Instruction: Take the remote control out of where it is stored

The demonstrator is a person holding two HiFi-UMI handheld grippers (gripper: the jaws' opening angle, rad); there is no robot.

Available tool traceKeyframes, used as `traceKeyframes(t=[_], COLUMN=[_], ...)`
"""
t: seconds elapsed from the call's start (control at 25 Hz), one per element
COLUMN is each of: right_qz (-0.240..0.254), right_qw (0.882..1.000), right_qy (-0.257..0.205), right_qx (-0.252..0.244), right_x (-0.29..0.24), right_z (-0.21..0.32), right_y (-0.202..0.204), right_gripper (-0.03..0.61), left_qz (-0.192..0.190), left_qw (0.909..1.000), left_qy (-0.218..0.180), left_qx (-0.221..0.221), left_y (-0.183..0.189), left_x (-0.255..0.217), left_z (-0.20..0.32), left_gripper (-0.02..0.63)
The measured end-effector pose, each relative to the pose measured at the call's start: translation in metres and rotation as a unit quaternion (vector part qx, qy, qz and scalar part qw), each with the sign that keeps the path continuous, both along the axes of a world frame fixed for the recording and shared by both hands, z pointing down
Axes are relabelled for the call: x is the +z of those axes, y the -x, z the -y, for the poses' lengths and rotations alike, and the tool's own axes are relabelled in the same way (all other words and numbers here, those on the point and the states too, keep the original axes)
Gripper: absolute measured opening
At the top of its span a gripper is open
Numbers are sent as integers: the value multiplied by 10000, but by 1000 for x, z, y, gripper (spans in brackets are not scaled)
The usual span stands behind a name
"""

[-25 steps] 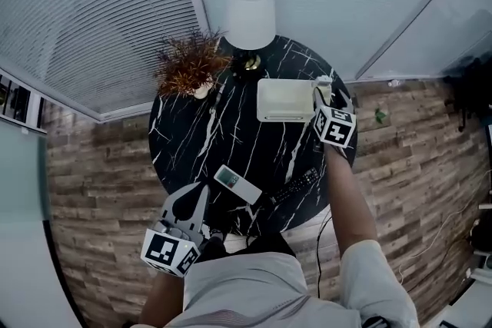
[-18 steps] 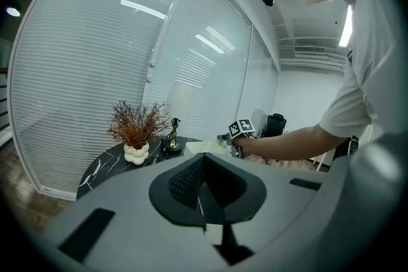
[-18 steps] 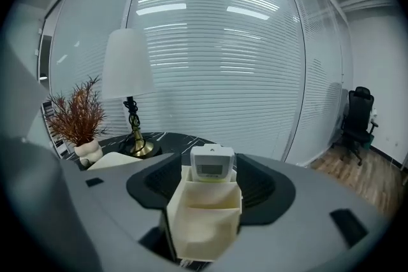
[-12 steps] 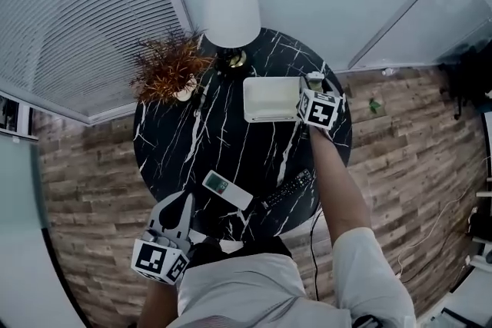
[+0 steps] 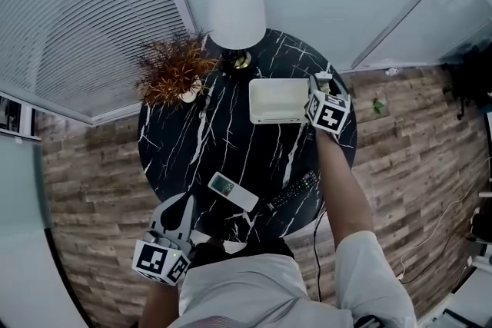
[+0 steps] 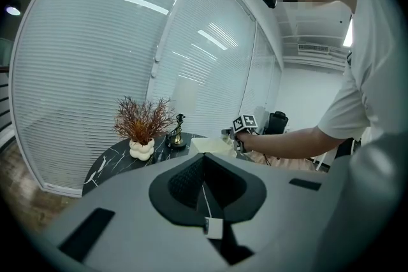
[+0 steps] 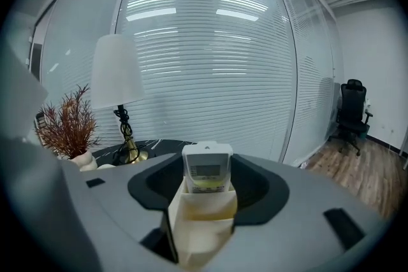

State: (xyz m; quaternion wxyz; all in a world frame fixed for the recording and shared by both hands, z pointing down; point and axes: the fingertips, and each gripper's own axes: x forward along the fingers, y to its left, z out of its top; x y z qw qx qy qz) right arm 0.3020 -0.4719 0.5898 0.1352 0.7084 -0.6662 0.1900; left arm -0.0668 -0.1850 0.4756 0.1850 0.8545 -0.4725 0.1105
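Not much had been changed in the last second. The right gripper had only been nudged a bit further along the right edge of the round black marble table. The left gripper had been kept by the near edge, jaws together on nothing. So the pull-out probably hadn't been started.

Only in the right gripper view were the jaws seen clamped on a cream pocket-shaped holder, with the white screen-fronted remote control stood inside. From the head view that could barely be made out.

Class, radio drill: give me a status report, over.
Left gripper shut, empty. Right gripper jaws round cream holder, grip unclear. Remote upright in holder. Nothing seen blocking the lift.
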Motion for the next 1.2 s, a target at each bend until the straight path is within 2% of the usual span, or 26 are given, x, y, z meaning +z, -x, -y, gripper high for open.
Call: traceKeyframes(t=[0.24, 0.48, 0.64, 0.8, 0.96, 1.2], right_qz=[18, 1, -229, -465, -570, -792], right_qw=[9998, 9981, 9950, 9895, 9822, 9671], right_qy=[-202, -601, -905, -1104, -1041, -489], right_qx=[-23, -119, -344, -807, -1455, -2369], right_x=[-28, -75, -110, -142, -154, -133], right_z=[0, -6, -25, -59, -106, -173], right_y=[1, 4, 13, 27, 57, 121], right_gripper=[241, 241, 239, 238, 238, 236], left_qz=[-37, -139, -232, -321, -363, -416], left_qw=[10000, 9998, 9995, 9988, 9985, 9981], left_qy=[-11, -107, -204, -355, -387, -437], left_qx=[5, 39, 69, 88, 101, 133], left_y=[5, 7, 8, 13, 20, 25], left_x=[0, -8, -15, -24, -25, -29], left_z=[-1, -1, -2, -3, -8, -16], left_gripper=[8, 8, 8, 8, 8, 8])
